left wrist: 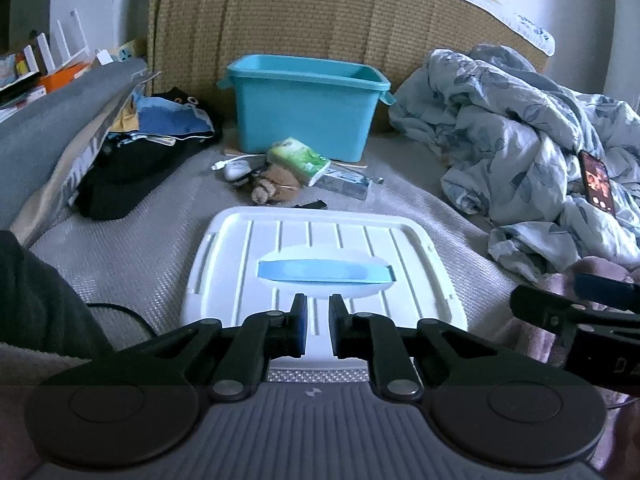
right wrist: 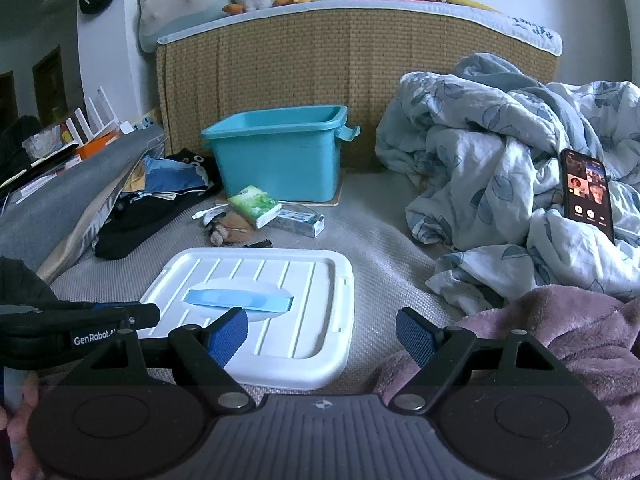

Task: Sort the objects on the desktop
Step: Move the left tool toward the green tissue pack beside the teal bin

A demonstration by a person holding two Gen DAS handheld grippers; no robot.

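Bed surface, grey woven mat, wicker headboard (right wrist: 352, 76) at the far end. Teal bin (left wrist: 306, 108) stands open against the headboard, likely the destination for sorting. Its white lid (left wrist: 320, 264) lies flat on the mat, near centre, blue handle up, presumably set aside to keep the bin mouth free.

Items to sort sit in a loose cluster between lid and bin: green tissue pack (left wrist: 298, 159), small brown plush (left wrist: 274, 186), white mouse (left wrist: 236, 169) with cable, flat boxed tube (left wrist: 348, 185). All touching or just beside one another.

Left gripper (left wrist: 318, 330): jaws drawn nearly together, nothing between them, hovering over the lid's near edge. Right gripper (right wrist: 322, 334): jaws wide, empty, above the lid's near-right corner.

Clearance: open mat right of the lid up to the crumpled duvet (right wrist: 500, 184), where a phone (right wrist: 588, 194) rests. Clothes pile (left wrist: 152, 148) crowds the left. Approach to the cluster passes over the lid; judged unobstructed.
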